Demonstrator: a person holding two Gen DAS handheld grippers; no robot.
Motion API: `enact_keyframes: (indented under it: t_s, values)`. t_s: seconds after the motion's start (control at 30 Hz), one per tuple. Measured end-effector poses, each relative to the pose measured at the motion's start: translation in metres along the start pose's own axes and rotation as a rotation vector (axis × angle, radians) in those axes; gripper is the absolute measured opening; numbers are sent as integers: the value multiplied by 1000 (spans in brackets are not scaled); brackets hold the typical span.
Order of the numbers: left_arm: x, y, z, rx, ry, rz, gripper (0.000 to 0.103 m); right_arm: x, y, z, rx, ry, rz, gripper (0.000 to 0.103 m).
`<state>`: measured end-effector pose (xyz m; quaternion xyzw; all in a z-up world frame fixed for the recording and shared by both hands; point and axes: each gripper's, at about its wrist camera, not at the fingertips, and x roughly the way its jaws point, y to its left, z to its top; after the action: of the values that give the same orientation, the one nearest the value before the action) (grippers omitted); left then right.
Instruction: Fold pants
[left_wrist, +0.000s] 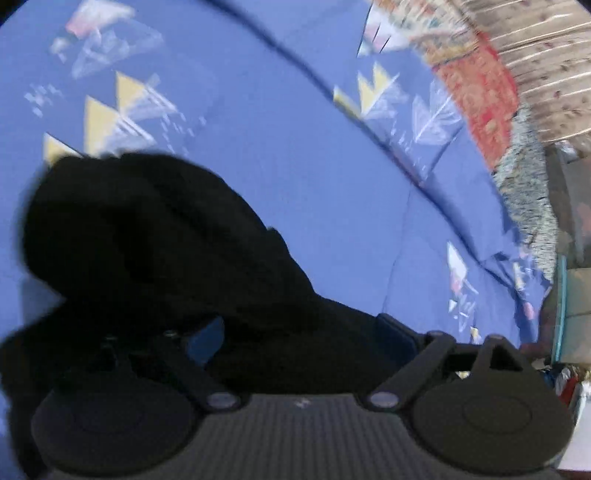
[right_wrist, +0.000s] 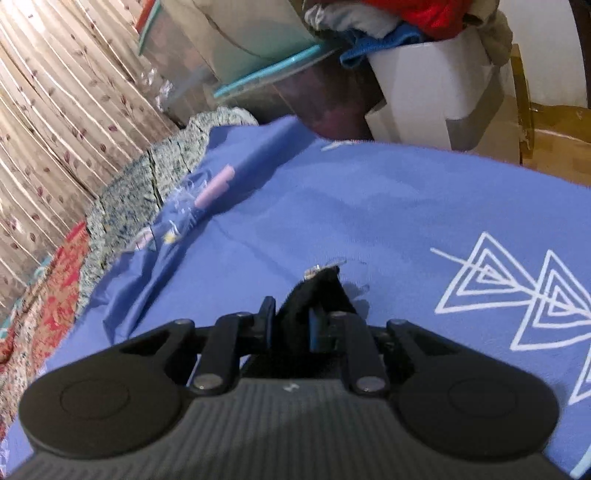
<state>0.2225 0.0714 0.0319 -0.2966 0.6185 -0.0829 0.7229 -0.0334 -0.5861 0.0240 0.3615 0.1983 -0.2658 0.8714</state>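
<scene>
The black pants lie bunched in a dark heap on the blue bedsheet in the left wrist view, which is blurred. My left gripper stands open wide right behind the heap; black cloth lies between its blue-padded fingers, and the pads do not press on it. In the right wrist view my right gripper is nearly closed, shut on a fold of the black pants. A small metal fastener sticks out of the tip of that fold. The fold is held just above the sheet.
A speckled blanket and a red patterned cloth line the bed's edge by a floral curtain. Beyond the bed stand a white bin heaped with clothes, a clear teal-rimmed box and a cardboard box.
</scene>
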Motion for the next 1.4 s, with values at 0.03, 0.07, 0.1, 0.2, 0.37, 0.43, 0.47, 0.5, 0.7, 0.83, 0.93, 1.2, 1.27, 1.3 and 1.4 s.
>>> enact_keyframes:
  t_s: [0.03,0.07,0.1,0.2,0.37,0.43,0.47,0.5,0.7,0.83,0.93,1.2,1.27,1.3,1.4]
  values:
    - [11,-4,5,-4,10,13,91,-3,-1,3,-2,-3,6,20]
    - [18,-6,9,-8,13,22,91,-6,-2,5,-6,-6,13,20]
    - [26,-7,17,-28,15,29,91,-9,-1,7,-11,-6,17,20]
    - [42,-3,29,-65,23,50,70,-15,-4,10,-20,-5,24,20]
    - [50,15,18,-58,38,83,9,-25,-11,6,19,-16,16,20]
    - [30,19,10,-74,-15,33,8,-28,-10,8,18,-23,23,19]
    - [14,17,5,-54,-61,1,8,-32,-8,10,22,-31,38,16]
    - [-2,13,0,-23,-107,-34,8,-38,-5,11,28,-47,57,16]
    - [-117,13,-72,185,-334,-276,9,-100,-13,28,99,-208,175,16]
    - [-129,40,-141,288,-338,-279,10,-126,-48,20,114,-225,129,16]
    - [-114,76,-193,289,-289,-231,10,-124,-81,-3,110,-144,7,16]
    - [-110,160,-253,132,-197,-125,33,-129,-133,-27,355,-127,-219,46]
    - [-142,165,-244,125,-311,-123,73,-132,-107,-20,247,-162,-189,46]
    - [-153,164,-235,118,-361,-114,82,-133,-91,-19,189,-173,-163,46]
    - [-170,158,-198,108,-425,-110,94,-122,-49,-27,77,-135,-77,46]
